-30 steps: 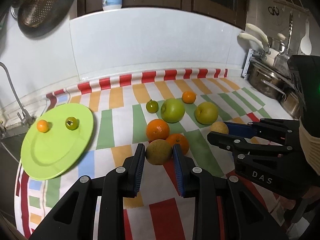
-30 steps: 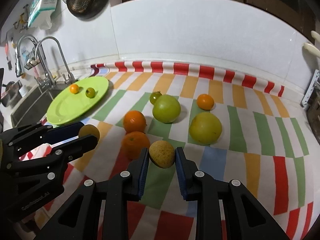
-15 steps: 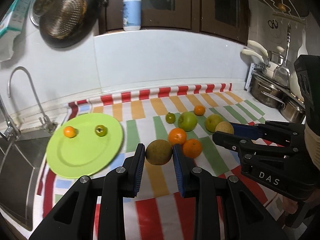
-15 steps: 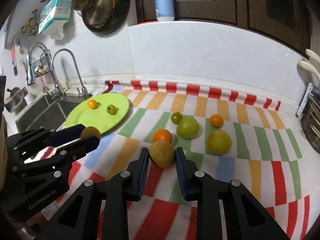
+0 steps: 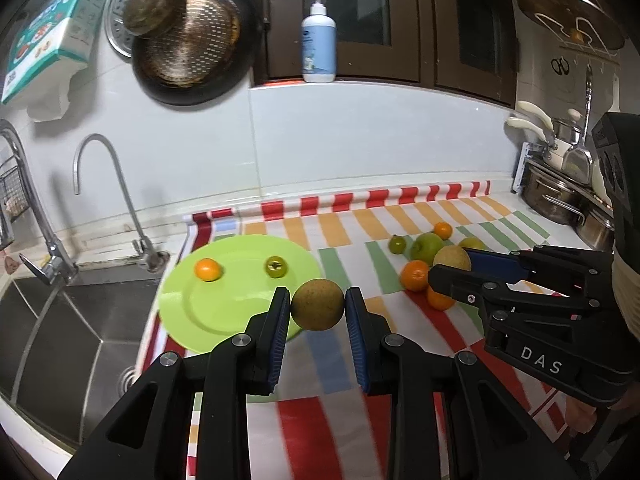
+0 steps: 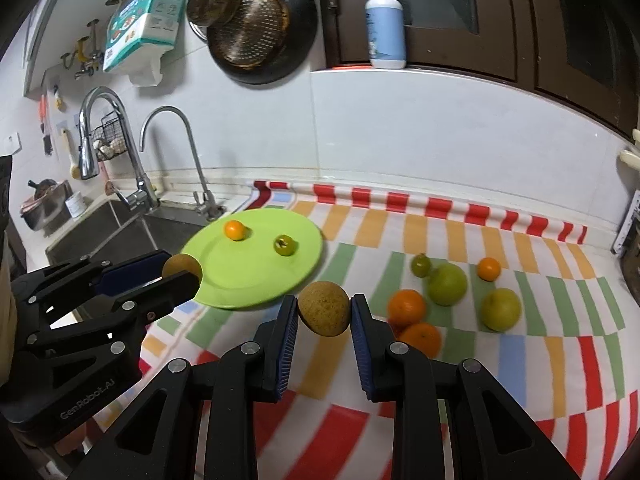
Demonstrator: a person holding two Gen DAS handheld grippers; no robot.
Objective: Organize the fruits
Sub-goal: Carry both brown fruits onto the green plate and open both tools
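L tongs point(image 5: 318, 307) pinch brown fruit point(image 5: 317, 304); green plate point(image 5: 208, 312) at 10 o'clock, close. R tongs point(image 6: 324, 314) pinch 2nd brown fruit point(image 6: 324, 308), farther.

R gripper point(image 6: 324, 314) clamps a round brown rough-skinned fruit point(image 6: 324, 309) above the striped cloth point(image 6: 520, 360), just off the round lime-green plate's point(image 6: 256, 280) near edge. L gripper point(image 6: 182, 270) holds a second brown fruit point(image 6: 180, 266) at the plate's left edge — small orange fruit point(image 6: 234, 230) & small green fruit point(image 6: 285, 245) on it.

oranges point(image 6: 406, 307): 4 | green fruits point(image 6: 446, 283): 4 | brown fruits point(image 6: 323, 309): 2 | plate point(image 6: 248, 280): 1 | grippers point(image 5: 317, 311): 2
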